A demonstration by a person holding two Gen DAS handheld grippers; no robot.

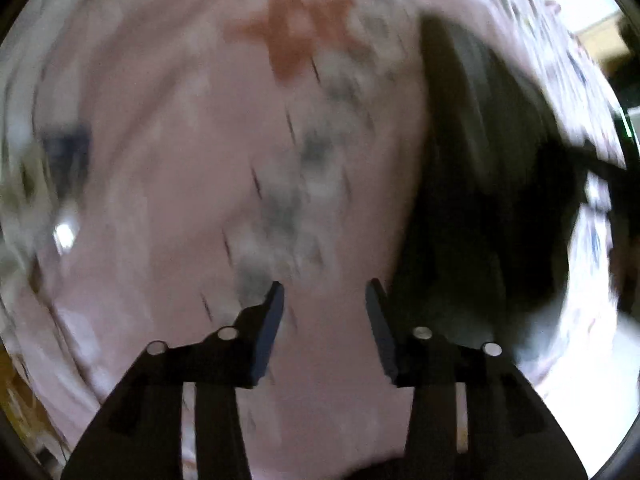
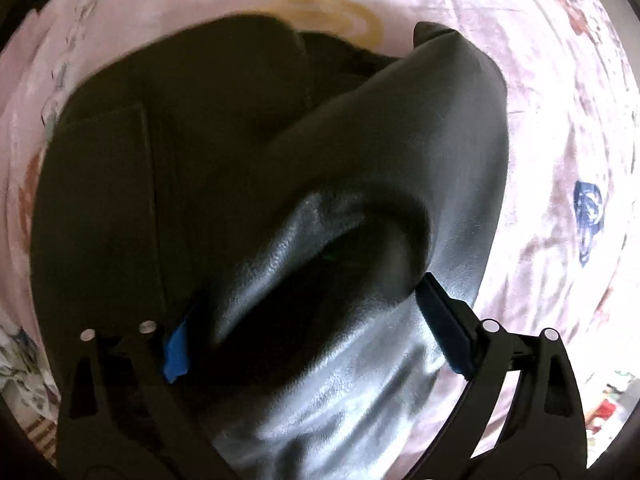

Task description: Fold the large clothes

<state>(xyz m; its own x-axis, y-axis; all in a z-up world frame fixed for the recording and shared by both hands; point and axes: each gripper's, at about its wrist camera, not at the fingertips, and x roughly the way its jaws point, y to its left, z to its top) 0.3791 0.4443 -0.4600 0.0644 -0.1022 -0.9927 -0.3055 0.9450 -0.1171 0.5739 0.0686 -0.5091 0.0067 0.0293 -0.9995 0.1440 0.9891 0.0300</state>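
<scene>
Left gripper (image 1: 324, 296): we see its jaws parted with nothing between them, pointing down at the pink sheet (image 1: 160, 160).
Sheet print: a red star (image 1: 292, 36) ahead of the left fingers; the view is blurred, so the grey marks stay unclear to us.
Jacket (image 2: 248, 152): black and leathery, to the right of the left gripper, directly under the right one.
Right gripper (image 2: 304, 320): we see the jaws spread wide around a raised fold of the jacket; whether the blue pads (image 2: 444, 320) press it, we cannot tell.

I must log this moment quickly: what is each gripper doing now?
Left gripper: open, nothing between the jaws.
Right gripper: jaws wide around the black jacket; grip cannot be told.
</scene>
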